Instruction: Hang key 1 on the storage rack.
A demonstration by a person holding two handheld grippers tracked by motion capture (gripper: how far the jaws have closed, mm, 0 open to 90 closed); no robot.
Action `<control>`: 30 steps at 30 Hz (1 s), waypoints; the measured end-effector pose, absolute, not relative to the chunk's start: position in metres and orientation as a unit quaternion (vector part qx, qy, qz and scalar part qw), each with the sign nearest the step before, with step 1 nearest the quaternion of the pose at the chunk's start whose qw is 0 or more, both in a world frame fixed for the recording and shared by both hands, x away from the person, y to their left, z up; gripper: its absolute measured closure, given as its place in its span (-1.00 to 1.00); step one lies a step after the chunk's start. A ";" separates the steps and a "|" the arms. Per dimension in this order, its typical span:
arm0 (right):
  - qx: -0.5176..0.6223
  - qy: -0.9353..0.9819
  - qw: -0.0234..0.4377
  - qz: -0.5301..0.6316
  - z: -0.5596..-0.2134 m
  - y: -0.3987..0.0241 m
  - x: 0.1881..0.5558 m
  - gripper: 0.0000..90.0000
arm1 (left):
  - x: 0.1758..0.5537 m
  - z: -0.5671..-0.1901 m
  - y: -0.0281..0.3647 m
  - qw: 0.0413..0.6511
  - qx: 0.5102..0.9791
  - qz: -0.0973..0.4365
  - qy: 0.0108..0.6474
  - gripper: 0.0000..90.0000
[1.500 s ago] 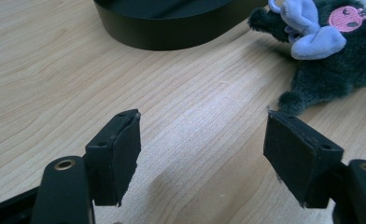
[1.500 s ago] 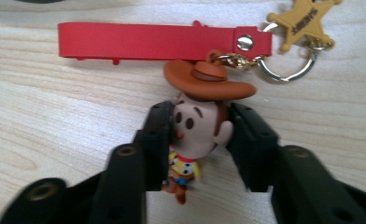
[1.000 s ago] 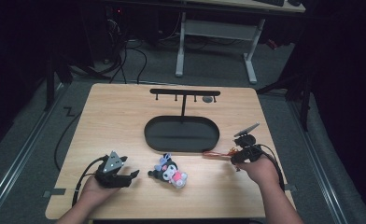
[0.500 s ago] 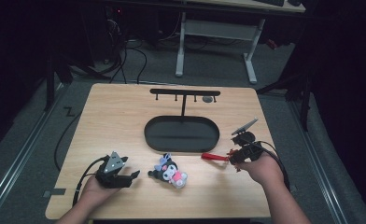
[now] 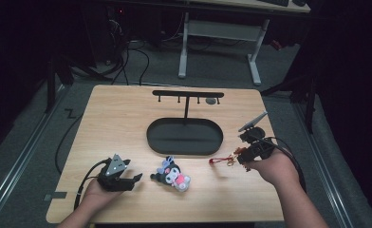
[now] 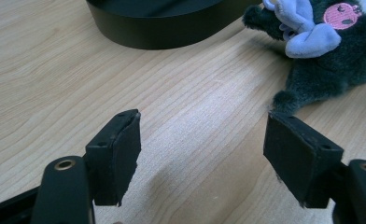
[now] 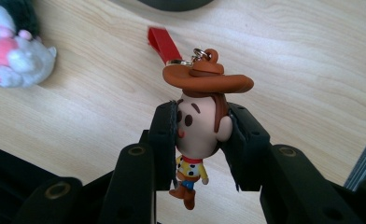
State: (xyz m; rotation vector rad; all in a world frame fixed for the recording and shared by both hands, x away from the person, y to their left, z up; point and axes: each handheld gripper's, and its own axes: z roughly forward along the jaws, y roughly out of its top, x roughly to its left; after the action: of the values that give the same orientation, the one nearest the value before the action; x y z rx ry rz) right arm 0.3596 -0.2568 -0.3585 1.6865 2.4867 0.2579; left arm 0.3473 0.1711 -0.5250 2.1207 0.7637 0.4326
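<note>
overhead, the right gripper [image 5: 241, 158] hovers beside the black stand [image 5: 184, 135], likely ready to hang its cowboy keychain [image 5: 223, 160], red strap pointing ahead. alongside, the left gripper [image 6: 202, 154] rests with jaws wide and empty, plush toy [image 6: 321, 51] just ahead-right. lastly, the right gripper view shows the pads clamping the figure's head, hat beyond the tips.

1. The cowboy keychain figure [image 7: 200, 122] has a brown hat, a big pale head and a yellow shirt; it is clamped by the head, above the table.
2. Its red strap [image 7: 161, 43] hangs from the hat ring.
</note>
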 end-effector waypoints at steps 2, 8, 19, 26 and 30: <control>0.556 0.824 0.065 0.086 -0.352 -0.255 0.360 0.47 | 0.347 -0.525 0.171 0.411 0.842 0.172 0.303 -0.38; 0.554 0.825 0.080 0.084 -0.336 -0.251 0.362 0.48 | 0.347 -0.525 0.171 0.411 0.843 0.172 0.303 -0.38; 0.549 0.827 0.087 0.088 -0.323 -0.245 0.368 0.51 | 0.347 -0.524 0.172 0.410 0.843 0.170 0.304 -0.38; 0.548 0.826 0.095 0.097 -0.314 -0.240 0.375 0.51 | 0.348 -0.524 0.172 0.411 0.842 0.171 0.305 -0.38; 0.548 0.824 0.100 0.102 -0.309 -0.239 0.380 0.51 | 0.347 -0.524 0.172 0.411 0.842 0.171 0.305 -0.37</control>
State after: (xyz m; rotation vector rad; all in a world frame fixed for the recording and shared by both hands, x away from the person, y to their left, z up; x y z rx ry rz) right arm 0.3797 -0.2394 -0.3091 1.6210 2.4353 0.3002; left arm 0.3475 0.1723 -0.5244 2.1184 0.7678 0.4296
